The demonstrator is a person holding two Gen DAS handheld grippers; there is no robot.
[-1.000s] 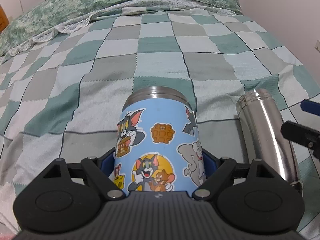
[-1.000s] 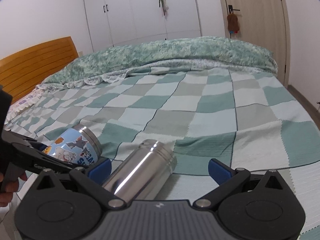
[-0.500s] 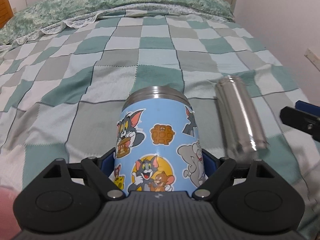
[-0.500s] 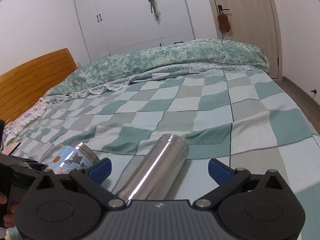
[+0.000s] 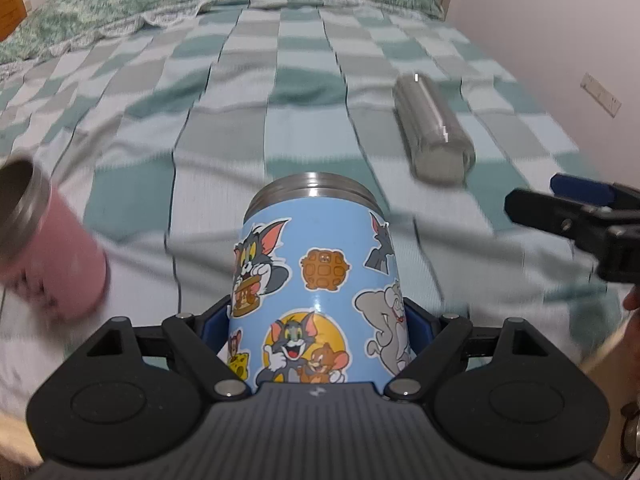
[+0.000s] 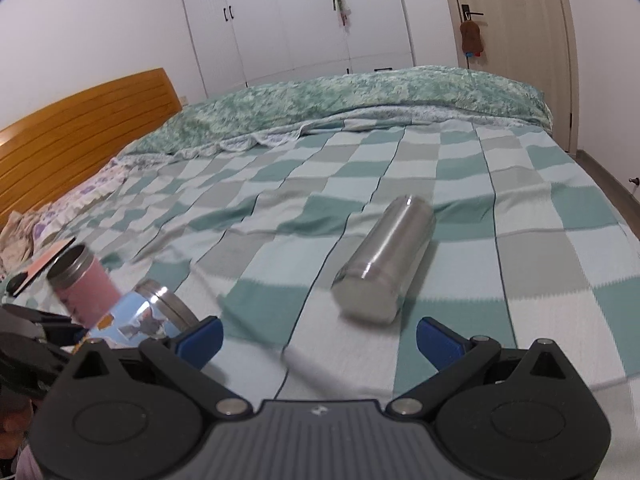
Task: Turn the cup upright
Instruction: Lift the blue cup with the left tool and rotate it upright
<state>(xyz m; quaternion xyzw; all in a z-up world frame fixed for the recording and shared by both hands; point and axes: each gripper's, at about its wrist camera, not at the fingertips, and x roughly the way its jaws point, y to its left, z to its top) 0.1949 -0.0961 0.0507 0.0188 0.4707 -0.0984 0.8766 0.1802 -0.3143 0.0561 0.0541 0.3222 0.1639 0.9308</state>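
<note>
Left gripper (image 5: 318,320) clamps blue cartoon cup (image 5: 316,280) above the checked bedspread (image 5: 224,132); right gripper (image 6: 318,336) open, empty.
Rotate slowly, rim up; set base flat on soft cover, clear of pink cup (image 5: 48,240) and steel flask (image 6: 384,256).

It is a home bedroom: a bed with checkered blanket (image 6: 400,184), wooden headboard (image 6: 80,128), white wardrobe (image 6: 300,20) and door (image 6: 520,12).

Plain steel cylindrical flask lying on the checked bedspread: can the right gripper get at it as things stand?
Probably yes. The right gripper is open and empty, the steel flask lies just ahead of its fingers on the bedspread, and nothing sits between them.
</note>
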